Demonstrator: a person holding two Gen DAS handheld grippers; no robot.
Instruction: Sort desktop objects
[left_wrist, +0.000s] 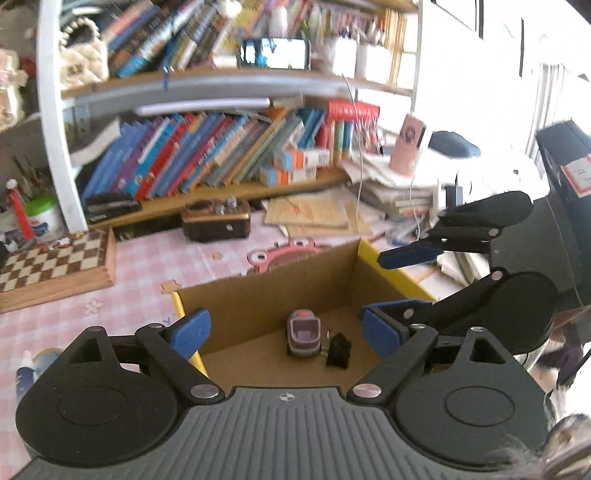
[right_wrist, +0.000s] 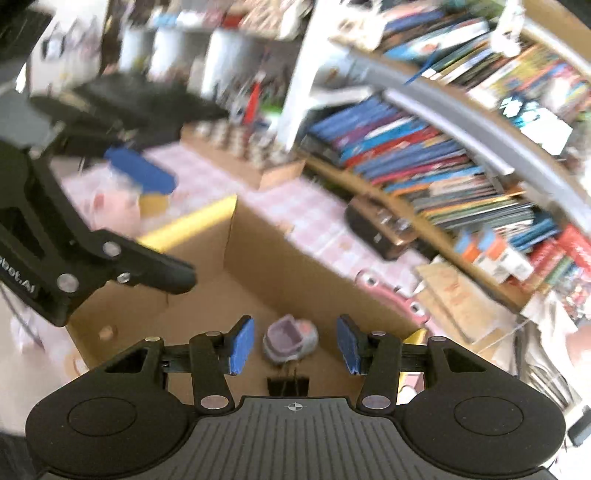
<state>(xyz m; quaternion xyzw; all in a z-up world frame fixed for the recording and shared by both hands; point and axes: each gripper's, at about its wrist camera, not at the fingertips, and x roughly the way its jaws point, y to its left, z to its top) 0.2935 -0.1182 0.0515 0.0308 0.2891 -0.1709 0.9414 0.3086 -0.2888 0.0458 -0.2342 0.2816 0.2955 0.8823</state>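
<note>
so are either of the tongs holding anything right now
No, both are empty. The left tongs and right tongs stand open above the cardboard box; the small grey device and binder clip lie inside.

text: "bot.AI" partly cut off | on: left gripper (right_wrist: 147, 221) black body, left edge of right wrist view | book spines, red label: blurred, unreadable

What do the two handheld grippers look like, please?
Both the left gripper and the right gripper are matte black linkages with silver rivets, round side discs, a ribbed grey base bearing a small crosshair mark, and blue pads on their fingers.
</note>
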